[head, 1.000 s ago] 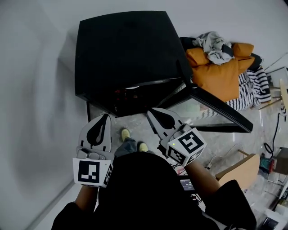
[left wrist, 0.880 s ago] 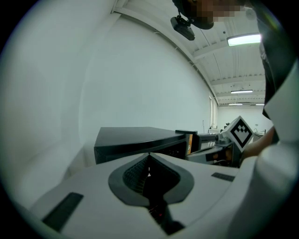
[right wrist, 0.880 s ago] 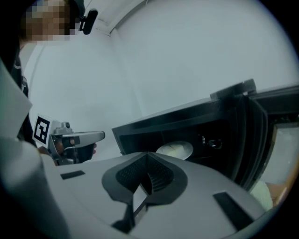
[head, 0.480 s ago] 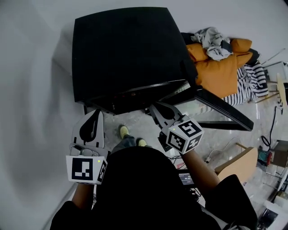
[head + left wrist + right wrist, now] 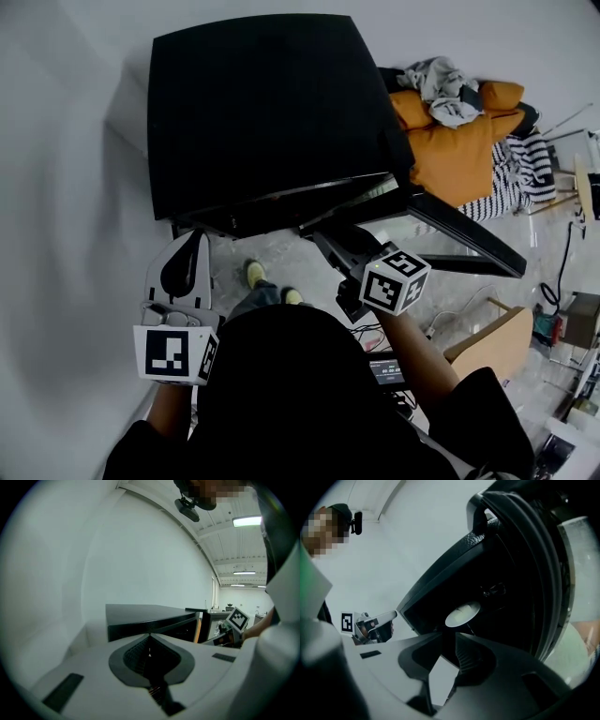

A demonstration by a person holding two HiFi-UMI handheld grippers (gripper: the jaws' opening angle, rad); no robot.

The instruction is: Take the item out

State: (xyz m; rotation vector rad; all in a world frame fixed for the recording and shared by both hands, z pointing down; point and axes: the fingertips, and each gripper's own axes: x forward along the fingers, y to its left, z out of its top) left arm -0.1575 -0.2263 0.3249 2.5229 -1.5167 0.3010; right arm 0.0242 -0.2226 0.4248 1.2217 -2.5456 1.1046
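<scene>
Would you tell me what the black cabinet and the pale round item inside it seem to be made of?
Black cabinet: smooth black panels with a soft sheen, probably painted metal or plastic. Pale round item: a smooth whitish disc catching light, possibly ceramic or glass; too dim to settle.

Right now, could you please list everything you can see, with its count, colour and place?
appliance: one, black, against the wall
door: one, black-framed, swung open at the appliance's right
plate: one, white, inside the appliance
cushions: several, orange, piled right of the appliance
clothes: one heap, grey-white, on the cushions
striped cloth: one, black and white, beside the cushions
shoes: two, yellow, on the floor below the appliance
left gripper: one, white, lower left, fingers together, empty
right gripper: one, at the open appliance, fingers just opening, nothing between them
</scene>
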